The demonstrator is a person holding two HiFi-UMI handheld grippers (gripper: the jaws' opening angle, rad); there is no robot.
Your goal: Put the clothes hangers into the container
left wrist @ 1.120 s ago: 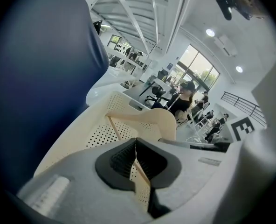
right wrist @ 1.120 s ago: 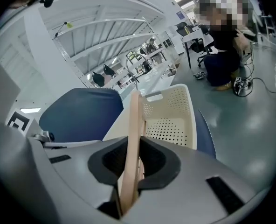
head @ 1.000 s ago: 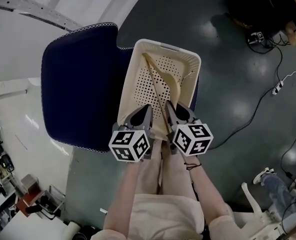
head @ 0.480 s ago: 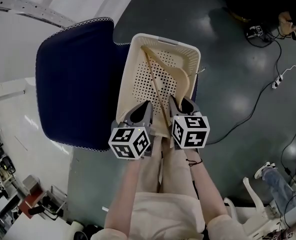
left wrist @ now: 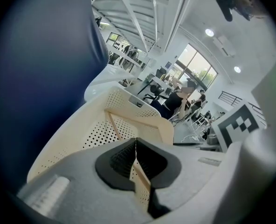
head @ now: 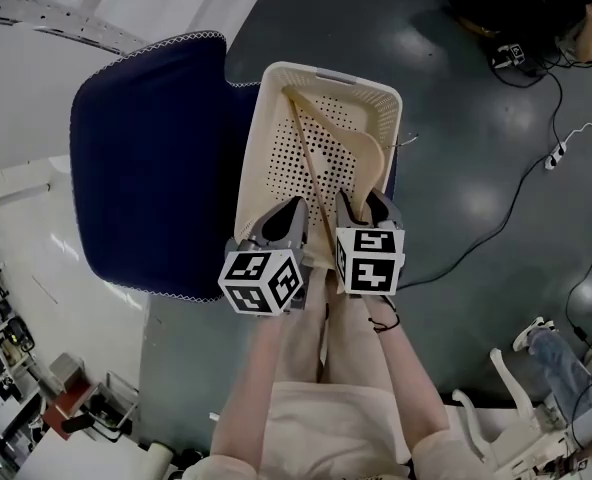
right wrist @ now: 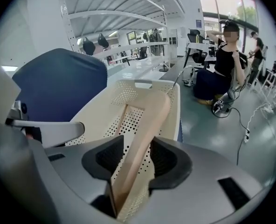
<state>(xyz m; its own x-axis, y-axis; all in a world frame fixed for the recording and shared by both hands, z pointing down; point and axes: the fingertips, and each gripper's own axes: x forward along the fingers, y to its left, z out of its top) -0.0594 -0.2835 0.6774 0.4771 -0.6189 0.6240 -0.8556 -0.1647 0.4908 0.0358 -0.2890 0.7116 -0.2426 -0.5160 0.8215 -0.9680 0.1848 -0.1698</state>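
The clothes hanger (right wrist: 147, 115) lies slanted inside the container (head: 266, 108), its near end propped by the near rim. Left unsupported, that end could slide or tip back over the rim. The right gripper (right wrist: 135, 157) is opening, with the hanger's broad arm loose between its jaws. The left gripper (left wrist: 136, 146) is clenched on nothing.
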